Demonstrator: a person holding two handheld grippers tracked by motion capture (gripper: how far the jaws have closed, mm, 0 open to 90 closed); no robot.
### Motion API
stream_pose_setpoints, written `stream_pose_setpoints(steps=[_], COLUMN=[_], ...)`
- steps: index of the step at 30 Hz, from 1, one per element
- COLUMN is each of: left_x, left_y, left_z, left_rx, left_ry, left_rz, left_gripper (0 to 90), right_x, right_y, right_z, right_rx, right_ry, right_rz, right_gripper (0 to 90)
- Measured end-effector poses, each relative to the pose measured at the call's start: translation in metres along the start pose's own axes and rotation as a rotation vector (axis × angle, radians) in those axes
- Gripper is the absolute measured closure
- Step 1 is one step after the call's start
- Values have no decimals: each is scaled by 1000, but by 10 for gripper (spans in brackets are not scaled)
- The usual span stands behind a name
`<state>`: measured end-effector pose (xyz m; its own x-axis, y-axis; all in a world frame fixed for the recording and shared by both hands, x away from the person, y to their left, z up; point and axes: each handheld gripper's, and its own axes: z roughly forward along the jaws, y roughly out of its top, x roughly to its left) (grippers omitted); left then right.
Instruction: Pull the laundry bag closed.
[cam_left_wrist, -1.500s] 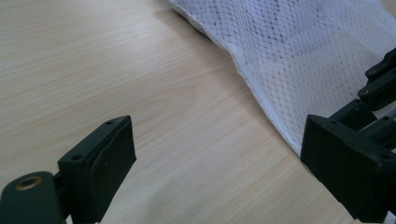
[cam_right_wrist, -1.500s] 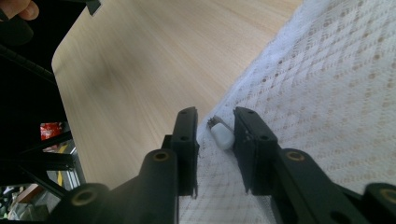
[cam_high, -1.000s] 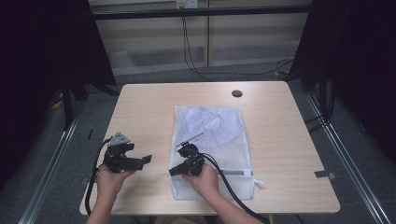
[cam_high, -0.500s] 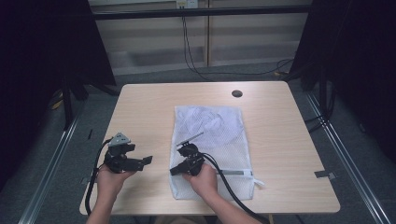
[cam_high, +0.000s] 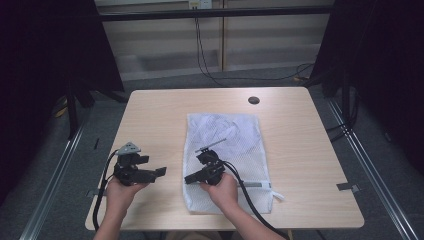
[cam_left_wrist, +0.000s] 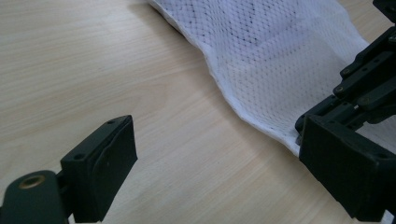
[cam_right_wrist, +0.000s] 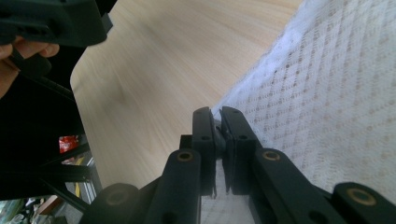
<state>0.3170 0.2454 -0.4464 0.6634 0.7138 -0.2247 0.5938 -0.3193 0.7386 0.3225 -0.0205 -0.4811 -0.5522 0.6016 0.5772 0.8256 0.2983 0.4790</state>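
A white mesh bag (cam_high: 230, 135) lies flat in the middle of the wooden table (cam_high: 160, 115). My right gripper (cam_high: 188, 179) is at the bag's left edge near its front end. In the right gripper view its jaws are shut (cam_right_wrist: 218, 116) on the hem of the mesh bag (cam_right_wrist: 336, 93). My left gripper (cam_high: 161, 171) is held over bare wood just left of the bag, pointing at the right one, with its jaws wide open (cam_left_wrist: 219, 158) and nothing between them. The mesh bag (cam_left_wrist: 280, 56) and the right gripper (cam_left_wrist: 369, 79) lie ahead of it.
A dark round hole (cam_high: 253, 100) sits near the table's far edge. A black cable (cam_high: 250, 200) trails from the right gripper over the bag's front end. Bare wood lies to the right of the bag and behind it.
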Motion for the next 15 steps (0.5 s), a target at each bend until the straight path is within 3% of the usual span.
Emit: stream_pose_setpoints(steps=[6,15], left_x=[-3,-10], left_y=[0,0], left_z=[5,15], left_rx=[20,49], left_ry=[-72,-130], left_rz=[-24,-44], left_gripper=[124,127], right_x=[-1,-4], right_y=[0,-1], right_z=[-6,-13], right_rx=[-12,-36], right_ry=[8,18], right_rz=[7,18], right_gripper=[852,853])
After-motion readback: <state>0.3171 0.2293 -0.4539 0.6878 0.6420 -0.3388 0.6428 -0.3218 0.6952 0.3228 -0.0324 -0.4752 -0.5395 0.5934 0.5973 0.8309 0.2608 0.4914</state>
